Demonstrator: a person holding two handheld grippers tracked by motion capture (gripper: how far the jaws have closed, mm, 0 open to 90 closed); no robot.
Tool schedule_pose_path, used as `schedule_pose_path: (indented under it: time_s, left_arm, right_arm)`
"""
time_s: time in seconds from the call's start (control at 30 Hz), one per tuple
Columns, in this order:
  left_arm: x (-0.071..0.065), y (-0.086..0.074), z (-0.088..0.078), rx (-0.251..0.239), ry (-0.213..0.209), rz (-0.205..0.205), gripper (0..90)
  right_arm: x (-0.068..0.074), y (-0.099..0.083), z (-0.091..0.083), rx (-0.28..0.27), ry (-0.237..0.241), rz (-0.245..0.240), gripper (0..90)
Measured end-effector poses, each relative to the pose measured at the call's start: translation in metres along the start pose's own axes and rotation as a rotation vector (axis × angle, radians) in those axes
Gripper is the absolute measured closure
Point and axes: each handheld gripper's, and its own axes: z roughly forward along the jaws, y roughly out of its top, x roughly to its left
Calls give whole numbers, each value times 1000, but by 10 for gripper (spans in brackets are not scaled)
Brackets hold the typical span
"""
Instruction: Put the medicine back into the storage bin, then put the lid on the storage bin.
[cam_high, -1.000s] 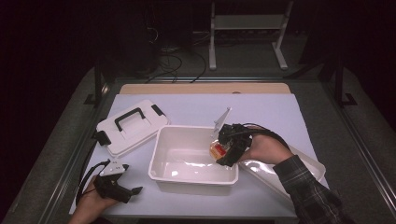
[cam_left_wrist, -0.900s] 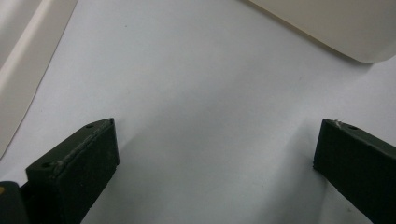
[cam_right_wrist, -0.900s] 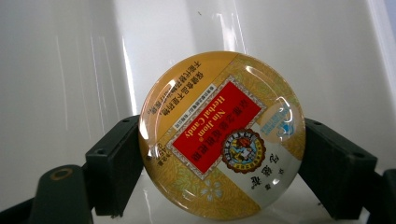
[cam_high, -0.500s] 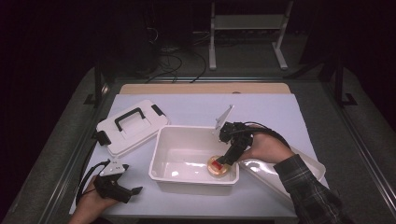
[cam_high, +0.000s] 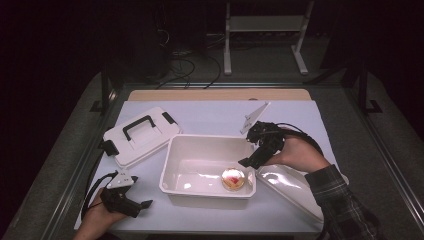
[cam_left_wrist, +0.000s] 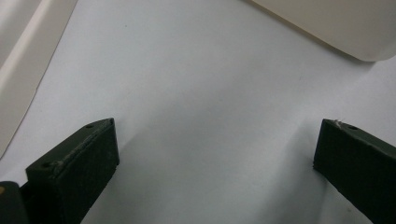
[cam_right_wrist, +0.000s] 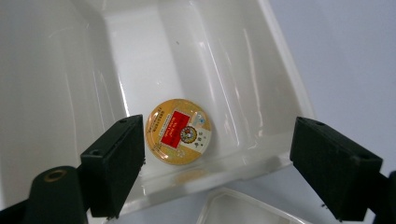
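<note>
High view: our right gripper (cam_high: 252, 159) hangs over the white bin (cam_high: 172, 155), jaws wide apart and empty, with the round tin (cam_high: 233, 178) lying in the bin's near right corner.

We judge the risks small: the right gripper could clip the bin's rim and shift it, or catch the clear lid (cam_high: 290, 185) beside it. Our left gripper (cam_high: 142, 206) rests open on the table (cam_high: 215, 117).

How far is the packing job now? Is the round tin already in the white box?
Done: the tin lies on the floor of the box, in its near right corner. In hand: nothing; the right claw is open above the box rim, and the left claw rests open on the table. Left, probably: the lid lies beside the box, not yet on it.
</note>
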Motion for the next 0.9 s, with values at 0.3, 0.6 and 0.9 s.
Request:
schedule_pose_path:
  time_s: [0.3,0.6,0.9]
  left_arm:
    - [0,0,0,0,1,1,0]
    - [0,0,0,0,1,0,0]
    - [0,0,0,-1,1,0,0]
  right_arm:
    - [-6,-15,-21,-15,-44,37,176]
    - [-15,-45,-28,-15,-81,112,176]
    - [-26,-83,-27,-7,-123,209,176]
